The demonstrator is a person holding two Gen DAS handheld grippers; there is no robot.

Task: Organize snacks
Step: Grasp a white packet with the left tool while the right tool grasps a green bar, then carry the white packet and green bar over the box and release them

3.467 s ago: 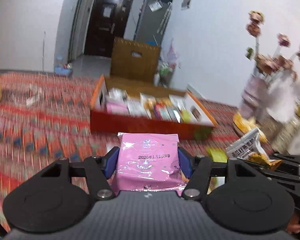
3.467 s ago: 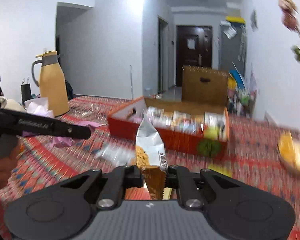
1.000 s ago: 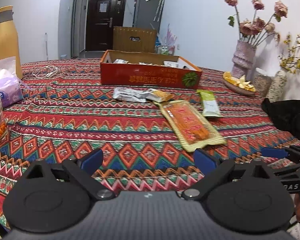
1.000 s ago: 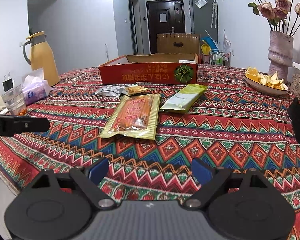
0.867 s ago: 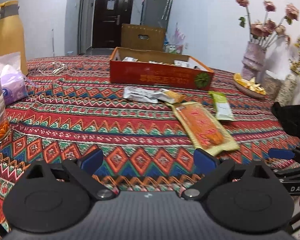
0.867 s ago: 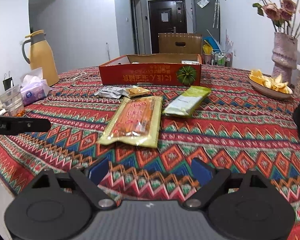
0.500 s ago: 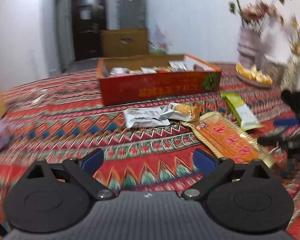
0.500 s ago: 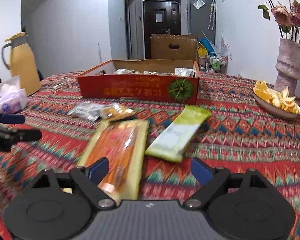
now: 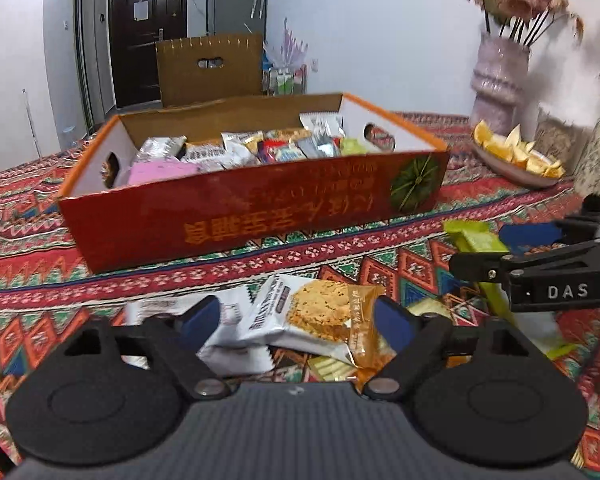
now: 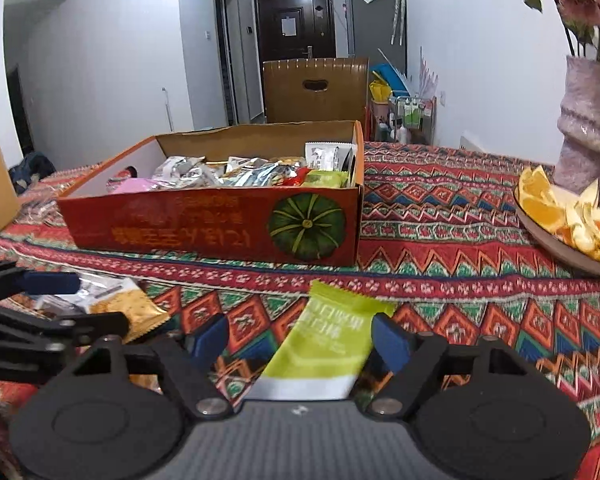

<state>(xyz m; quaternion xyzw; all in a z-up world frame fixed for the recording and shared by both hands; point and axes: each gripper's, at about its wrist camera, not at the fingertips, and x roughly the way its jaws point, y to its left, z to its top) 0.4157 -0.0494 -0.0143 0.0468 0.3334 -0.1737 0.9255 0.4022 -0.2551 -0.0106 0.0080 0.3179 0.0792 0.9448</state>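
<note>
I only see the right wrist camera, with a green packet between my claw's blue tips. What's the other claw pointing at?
Observer: The left claw is open around a cookie packet, white with an orange end. Its jaws have just been closing, but the pads don't press on it.
Operator: Is that packet flat on the cloth?
Observer: No, it lies on top of another white packet.
Operator: Is there anything next to the orange slices?
Observer: Yes, a speckled jar stands just right of the dish of orange slices.
</note>
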